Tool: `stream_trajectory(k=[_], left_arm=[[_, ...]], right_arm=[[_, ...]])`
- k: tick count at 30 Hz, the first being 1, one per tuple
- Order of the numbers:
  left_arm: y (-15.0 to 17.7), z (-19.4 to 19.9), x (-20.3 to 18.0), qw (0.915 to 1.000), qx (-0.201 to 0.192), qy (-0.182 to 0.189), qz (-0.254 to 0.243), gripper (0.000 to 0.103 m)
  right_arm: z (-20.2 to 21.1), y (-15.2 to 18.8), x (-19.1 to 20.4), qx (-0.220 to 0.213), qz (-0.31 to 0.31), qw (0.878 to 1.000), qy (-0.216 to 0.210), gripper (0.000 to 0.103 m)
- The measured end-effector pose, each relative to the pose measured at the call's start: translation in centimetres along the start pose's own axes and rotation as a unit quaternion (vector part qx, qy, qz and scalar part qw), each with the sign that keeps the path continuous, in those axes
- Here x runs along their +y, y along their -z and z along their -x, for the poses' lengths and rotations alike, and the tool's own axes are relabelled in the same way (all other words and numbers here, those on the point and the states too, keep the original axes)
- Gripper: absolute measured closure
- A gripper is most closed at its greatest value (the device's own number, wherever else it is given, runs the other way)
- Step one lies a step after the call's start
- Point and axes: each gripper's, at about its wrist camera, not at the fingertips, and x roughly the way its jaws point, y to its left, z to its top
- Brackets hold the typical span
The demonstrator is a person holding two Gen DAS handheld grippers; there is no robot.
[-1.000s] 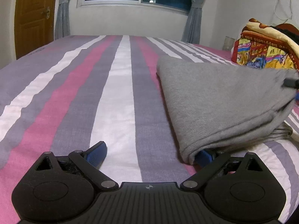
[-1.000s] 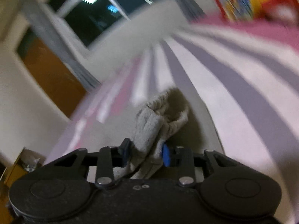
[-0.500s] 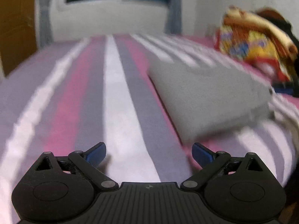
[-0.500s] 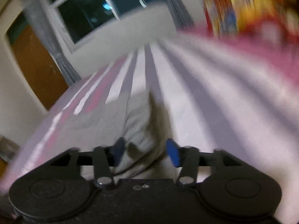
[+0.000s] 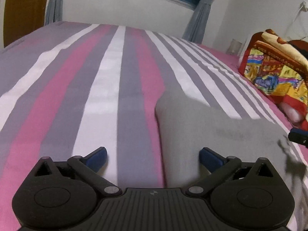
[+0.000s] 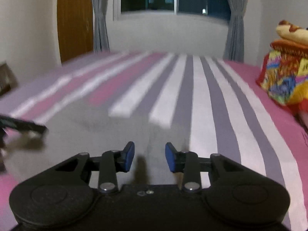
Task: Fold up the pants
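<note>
The grey pants lie folded flat on the striped bed, low and right of centre in the left wrist view. My left gripper hovers over their left edge, its jaws opening wide, nothing pinched between the blue pads. In the right wrist view the pants spread under my right gripper. Its jaws are closing a little, with a gap and no cloth clamped between the pads. Each gripper shows at the edge of the other's view: the right gripper and the left gripper.
The striped pink, grey and white sheet stretches far ahead. A colourful folded blanket pile sits at the bed's right edge, seen too as the blanket pile. A wooden door, curtains and a dark window stand beyond.
My right gripper let go of the bunched grey cloth it held and rolled level. My left gripper drew its pad out from under the pants' edge and moved over them.
</note>
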Motion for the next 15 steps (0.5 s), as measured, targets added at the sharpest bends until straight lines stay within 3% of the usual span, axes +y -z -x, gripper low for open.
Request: stream_trajectory(k=[2,4,6,9,11,13,15], left_arm=[[-1.2,-2.2,-0.5,0.9999,0.009,-0.001,-0.013,0.000],[-1.7,-4.6,-0.9,0.9989,0.041,-0.009,-0.024,0.000],[-2.4,-5.6,-0.9,0.9985,0.046,-0.012,-0.026,0.000],[-2.9,-4.4,-1.8,0.9982,0.014,-0.017,-0.056,0.000],[-2.4,-5.5,-2.1,0.9958,0.043,-0.030,-0.075,0.000],[-2.2,-4.9,-2.2,0.9969,0.043,-0.035,-0.055,0.000],[-2.0,-2.8,-3.0,0.9966,0.030,-0.041,-0.066,0.000]], right_arm=[[-2.8,-0.6,0.1,0.026,0.018,0.999,0.019,0.067],[-6.1,0.2,-0.4,0.085,0.026,0.996,0.032,0.064],[-6.3,0.2,-1.0,0.086,0.017,0.996,0.022,0.063],[-3.5,-0.2,-1.0,0.044,0.019,0.999,0.014,0.062],[-3.4,0.8,-1.1,0.059,0.014,0.998,0.017,0.055],[-4.8,2.0,-2.0,0.088,-0.001,0.996,0.019,0.050],[-3.0,1.1,-2.1,0.071,-0.022,0.997,0.020,0.048]])
